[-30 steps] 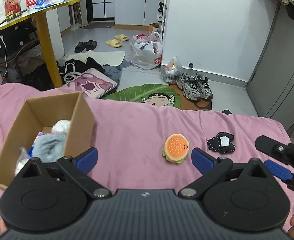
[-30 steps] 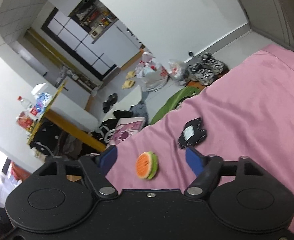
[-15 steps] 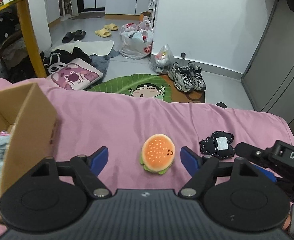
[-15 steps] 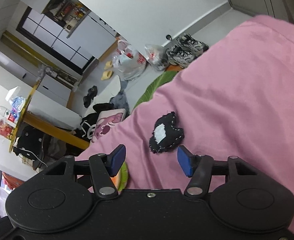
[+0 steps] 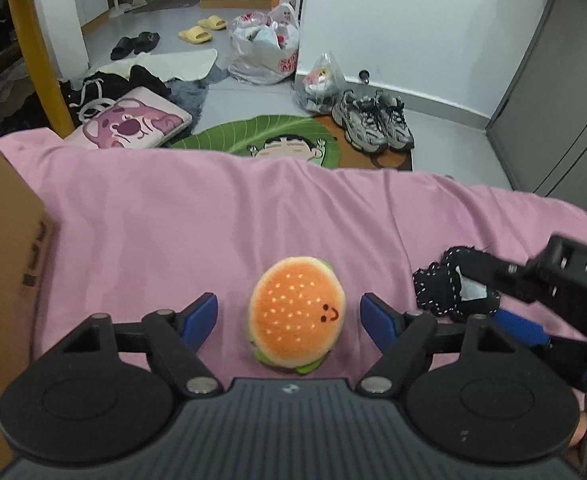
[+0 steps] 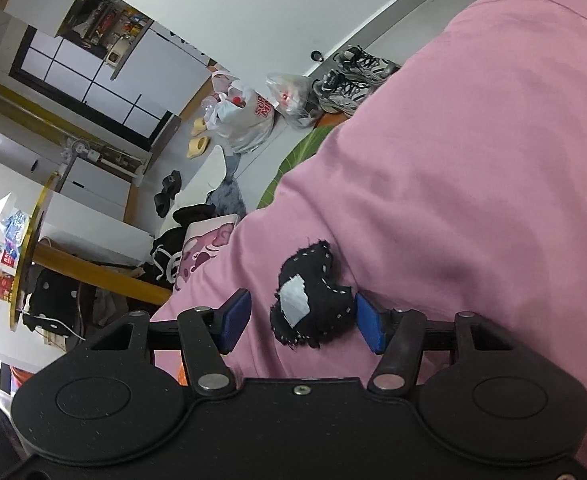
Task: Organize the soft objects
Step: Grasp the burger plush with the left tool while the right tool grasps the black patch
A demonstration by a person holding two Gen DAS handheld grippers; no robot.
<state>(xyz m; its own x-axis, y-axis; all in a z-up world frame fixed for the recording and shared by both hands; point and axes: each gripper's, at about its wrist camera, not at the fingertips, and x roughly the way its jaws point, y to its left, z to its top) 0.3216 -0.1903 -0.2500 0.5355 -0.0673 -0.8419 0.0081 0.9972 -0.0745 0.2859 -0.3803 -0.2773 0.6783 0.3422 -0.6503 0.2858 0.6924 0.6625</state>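
Burger plush (image 5: 296,312) lies on the pink bed beside the black heart pouch (image 6: 313,304). Both hand-held grippers — left (image 5: 289,320), right (image 6: 301,322) — straddle theirs with gaps, jaws lately narrowing; sink lower, then squeeze at mid-body.

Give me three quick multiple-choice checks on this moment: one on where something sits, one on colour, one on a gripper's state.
1. Where is the burger plush?
A. inside the cardboard box
B. on the pink cover, between the left gripper's fingers
C. on the floor mat

2. What colour is the patch on the black stitched plush?
A. white
B. yellow
C. red

3. How does the left gripper stand?
A. shut on the burger
B. open, gaps on both sides of the burger
C. out of view

Answers:
1 B, it lies on the pink cover between the blue pads.
2 A, a white square shows on it.
3 B, pink cover shows on each side.
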